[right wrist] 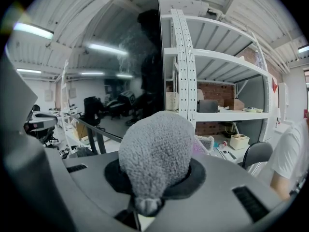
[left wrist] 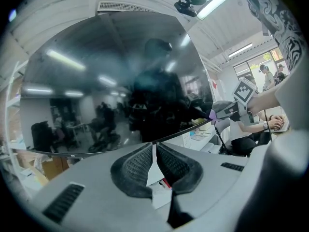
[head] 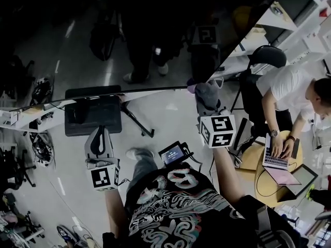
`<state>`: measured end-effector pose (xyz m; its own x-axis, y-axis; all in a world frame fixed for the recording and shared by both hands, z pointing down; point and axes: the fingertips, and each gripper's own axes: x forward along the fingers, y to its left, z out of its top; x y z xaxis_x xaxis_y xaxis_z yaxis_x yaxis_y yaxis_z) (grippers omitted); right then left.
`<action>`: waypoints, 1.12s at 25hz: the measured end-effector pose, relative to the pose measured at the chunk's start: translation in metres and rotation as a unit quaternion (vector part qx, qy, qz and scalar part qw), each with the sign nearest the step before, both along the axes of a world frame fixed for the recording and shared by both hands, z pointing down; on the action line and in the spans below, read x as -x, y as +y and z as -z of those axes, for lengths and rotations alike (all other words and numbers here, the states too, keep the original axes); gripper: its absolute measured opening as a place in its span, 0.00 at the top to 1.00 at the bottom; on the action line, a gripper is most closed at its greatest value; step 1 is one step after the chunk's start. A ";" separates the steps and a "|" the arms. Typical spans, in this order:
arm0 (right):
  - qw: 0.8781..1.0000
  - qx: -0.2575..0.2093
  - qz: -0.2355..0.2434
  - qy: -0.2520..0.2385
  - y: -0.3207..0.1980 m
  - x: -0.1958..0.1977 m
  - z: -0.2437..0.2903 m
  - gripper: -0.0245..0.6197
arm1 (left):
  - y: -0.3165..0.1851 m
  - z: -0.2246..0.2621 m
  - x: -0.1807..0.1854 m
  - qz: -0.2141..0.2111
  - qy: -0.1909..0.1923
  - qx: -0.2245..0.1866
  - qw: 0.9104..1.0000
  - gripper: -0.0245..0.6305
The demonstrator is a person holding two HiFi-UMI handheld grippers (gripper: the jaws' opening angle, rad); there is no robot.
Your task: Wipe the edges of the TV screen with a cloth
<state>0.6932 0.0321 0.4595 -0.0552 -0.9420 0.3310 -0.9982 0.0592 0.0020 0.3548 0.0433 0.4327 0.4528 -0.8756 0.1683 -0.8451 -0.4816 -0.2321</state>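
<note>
1 cloth (right wrist: 157, 141) in right gripper (right wrist: 155, 178); left gripper (left wrist: 155, 151) closed.

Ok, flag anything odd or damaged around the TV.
Nothing stands out: the TV screen shows no cracks, and the grey cloth is bunched in the right gripper by the screen's edge.

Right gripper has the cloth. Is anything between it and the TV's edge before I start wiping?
Nothing visible. The grey cloth clamped in the right gripper sits right at the corner of the TV screen, with no object between them. The left gripper, jaws together, is off to the side along the lower edge.
</note>
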 end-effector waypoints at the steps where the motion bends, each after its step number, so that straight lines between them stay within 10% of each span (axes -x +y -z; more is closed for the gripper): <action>1: 1.000 0.001 0.000 0.001 0.001 0.000 0.000 0.78 | 0.001 0.000 -0.001 -0.001 0.000 -0.001 1.000 0.90; 28: 1.000 0.002 0.016 -0.006 -0.004 0.010 0.002 0.78 | -0.005 0.002 -0.014 -0.014 -0.001 0.001 1.000 0.90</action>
<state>0.6830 0.0285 0.4575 -0.0900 -0.9382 0.3343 -0.9957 0.0919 -0.0100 0.3693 0.0385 0.4305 0.4773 -0.8619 0.1713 -0.8306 -0.5061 -0.2325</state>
